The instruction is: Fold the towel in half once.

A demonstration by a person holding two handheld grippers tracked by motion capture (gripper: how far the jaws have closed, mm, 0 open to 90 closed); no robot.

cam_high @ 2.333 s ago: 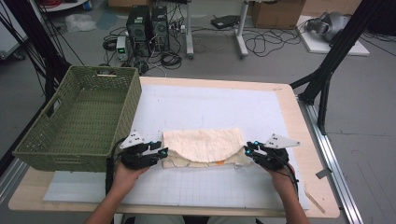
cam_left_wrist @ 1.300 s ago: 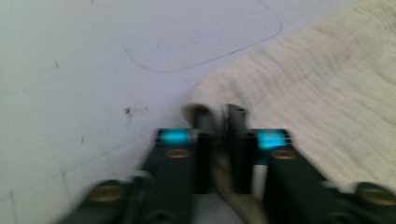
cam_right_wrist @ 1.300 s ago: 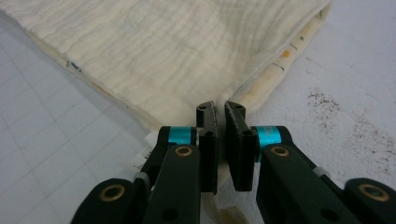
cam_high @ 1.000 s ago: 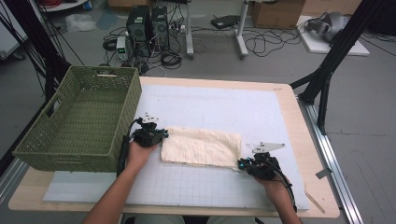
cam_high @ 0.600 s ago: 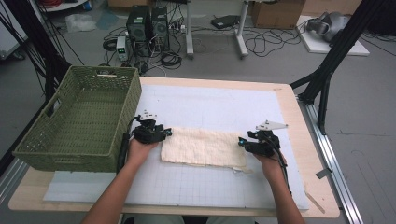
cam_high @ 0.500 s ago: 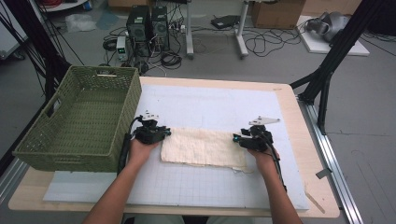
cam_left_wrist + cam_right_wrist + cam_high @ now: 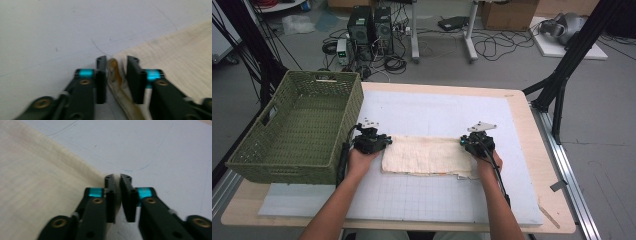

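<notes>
**A:** Look at the big things first. Your cloth (image 7: 428, 156) lies flat on the white mat (image 7: 437, 110), folded into a long strip, in the middle of the table (image 7: 517, 100). The green basket (image 7: 297, 125) stands just beside it, on your left. What could go wrong?

**B:** I think the fold could come undone. The cloth is soft. If you lift one end before the other end is held tight, the layers may slide apart or the strip may hang down and twist. It could also drag on the mat and bunch up. And if you swing it to the basket too low, it may catch on the basket's rim.

**A:** So how do your tongs stand?

**B:** Your left gripper (image 7: 116, 65) is at the left end of the cloth. Its jaws have just been opening. They stand a little way apart, and the rolled edge of the cloth sits loose between them. The pads do not look like they squeeze it.

**A:** And the other one?

**B:** Your right gripper (image 7: 116, 182) is at the right far corner of the cloth. Its jaws have just been closing and are nearly together now. The corner goes in between them, so it looks pinched. Get your left side tight first, then lift both ends together.
</notes>
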